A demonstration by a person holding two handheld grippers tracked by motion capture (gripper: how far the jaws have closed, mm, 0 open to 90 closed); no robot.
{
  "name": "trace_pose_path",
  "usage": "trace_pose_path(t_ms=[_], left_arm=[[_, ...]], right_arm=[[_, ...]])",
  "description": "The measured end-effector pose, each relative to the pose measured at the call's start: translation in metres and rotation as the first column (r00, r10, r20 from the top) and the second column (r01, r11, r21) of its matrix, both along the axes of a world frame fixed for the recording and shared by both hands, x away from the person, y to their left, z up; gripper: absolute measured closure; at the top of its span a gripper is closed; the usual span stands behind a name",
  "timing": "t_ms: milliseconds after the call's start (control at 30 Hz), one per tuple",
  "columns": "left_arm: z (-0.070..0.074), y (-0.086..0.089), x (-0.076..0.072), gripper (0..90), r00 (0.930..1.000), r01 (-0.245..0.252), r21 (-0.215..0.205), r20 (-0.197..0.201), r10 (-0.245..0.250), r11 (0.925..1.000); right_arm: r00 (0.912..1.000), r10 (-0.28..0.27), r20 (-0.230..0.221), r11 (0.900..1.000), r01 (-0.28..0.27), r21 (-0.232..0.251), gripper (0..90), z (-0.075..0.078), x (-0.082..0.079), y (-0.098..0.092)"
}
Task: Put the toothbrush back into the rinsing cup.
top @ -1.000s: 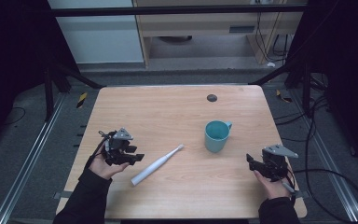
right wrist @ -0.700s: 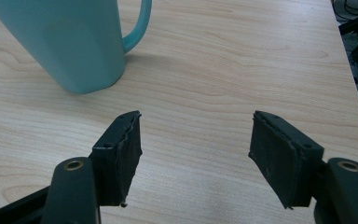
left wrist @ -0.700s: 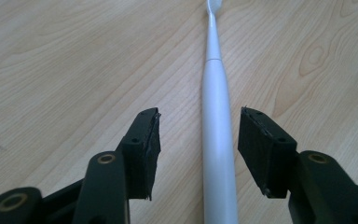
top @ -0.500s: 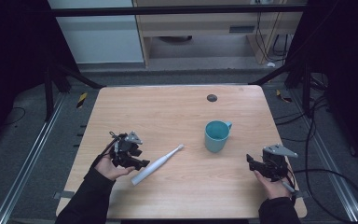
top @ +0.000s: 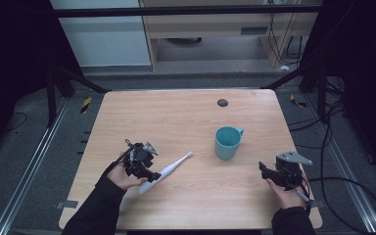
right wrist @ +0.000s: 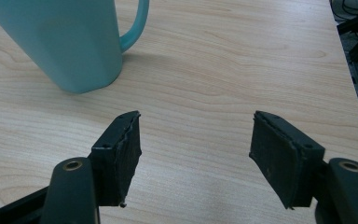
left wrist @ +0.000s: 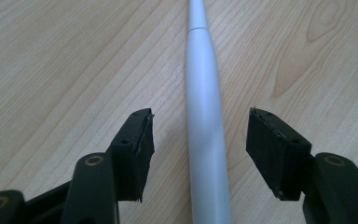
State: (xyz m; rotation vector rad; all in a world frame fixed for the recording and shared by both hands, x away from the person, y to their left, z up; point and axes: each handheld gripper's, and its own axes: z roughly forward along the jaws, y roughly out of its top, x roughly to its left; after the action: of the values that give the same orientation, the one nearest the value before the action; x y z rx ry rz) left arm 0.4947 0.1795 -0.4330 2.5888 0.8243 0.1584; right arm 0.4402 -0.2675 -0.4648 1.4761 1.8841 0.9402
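A white electric toothbrush (top: 168,171) lies slantwise on the wooden table (top: 186,117), its head toward the teal mug (top: 226,142). My left gripper (top: 149,174) is low over the handle end, and its jaws have just been opening. In the left gripper view the toothbrush handle (left wrist: 206,126) runs between the two pads, which stand clear of it on both sides; the left gripper (left wrist: 199,140) is open. My right gripper (top: 266,171) rests at the table's right front, open, with bare wood between its jaws. The right gripper view has the mug (right wrist: 63,39) ahead and to the left of the right gripper (right wrist: 196,149).
A small dark round spot (top: 222,103) marks the table near its far edge. Beyond the table stand a white cabinet and a wooden bench; cables run over the floor on the right. Metal rails flank the table on both sides.
My left gripper has moved right and a little down, from beside the toothbrush's handle end to over it. Right gripper, mug and toothbrush have not moved.
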Motion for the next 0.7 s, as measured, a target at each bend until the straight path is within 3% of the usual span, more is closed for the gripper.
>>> trace_pose_path(t_ms=[700], left_arm=[[-0.019,-0.017,0.014,48.5,0.9948,0.01,0.084,-0.102,-0.002,0.9965]], right_arm=[[1.0,0.003,-0.003,1.0,-0.003,-0.011,33.2,-0.001,0.001,0.0]])
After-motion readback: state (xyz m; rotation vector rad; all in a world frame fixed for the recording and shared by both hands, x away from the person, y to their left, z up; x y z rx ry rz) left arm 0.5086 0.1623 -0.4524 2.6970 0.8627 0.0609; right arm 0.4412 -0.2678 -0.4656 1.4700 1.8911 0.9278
